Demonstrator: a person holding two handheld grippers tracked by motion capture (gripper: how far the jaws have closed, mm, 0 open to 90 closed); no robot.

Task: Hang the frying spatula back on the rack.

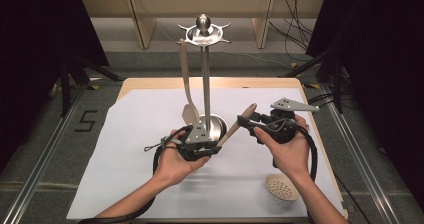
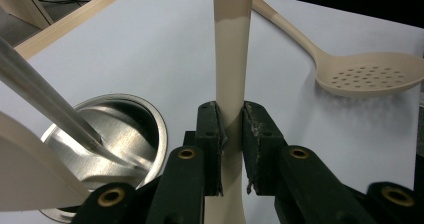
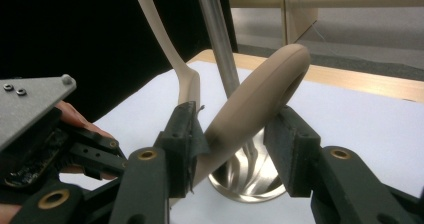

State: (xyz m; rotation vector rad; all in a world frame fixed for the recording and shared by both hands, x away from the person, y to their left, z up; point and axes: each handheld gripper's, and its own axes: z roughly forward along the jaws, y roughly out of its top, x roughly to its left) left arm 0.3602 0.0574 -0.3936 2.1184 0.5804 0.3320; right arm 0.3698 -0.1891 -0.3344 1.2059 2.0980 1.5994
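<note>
My left gripper (image 1: 214, 148) (image 2: 231, 126) is shut on the handle of a beige utensil (image 2: 231, 59). In the high view that beige utensil (image 1: 235, 125) slants up and to the right, and its head is hidden. The handle's rounded end (image 3: 272, 81) lies between the jaws of my right gripper (image 1: 250, 121) (image 3: 237, 134), which stand open around it; the left pad (image 3: 192, 134) is close against it and a gap shows on the other side. Just behind stands a metal utensil stand (image 1: 205, 79) with a round base (image 2: 125, 129), and a beige spatula (image 1: 186, 79) hangs from its top.
A beige slotted spoon (image 1: 281, 186) (image 2: 370, 74) lies on the white sheet (image 1: 135, 149) near the front right, beside the right forearm. The stand's pole (image 3: 217, 39) and hanging spatula (image 3: 187, 84) rise close behind both grippers. The wooden table edge (image 1: 210, 82) runs along the back.
</note>
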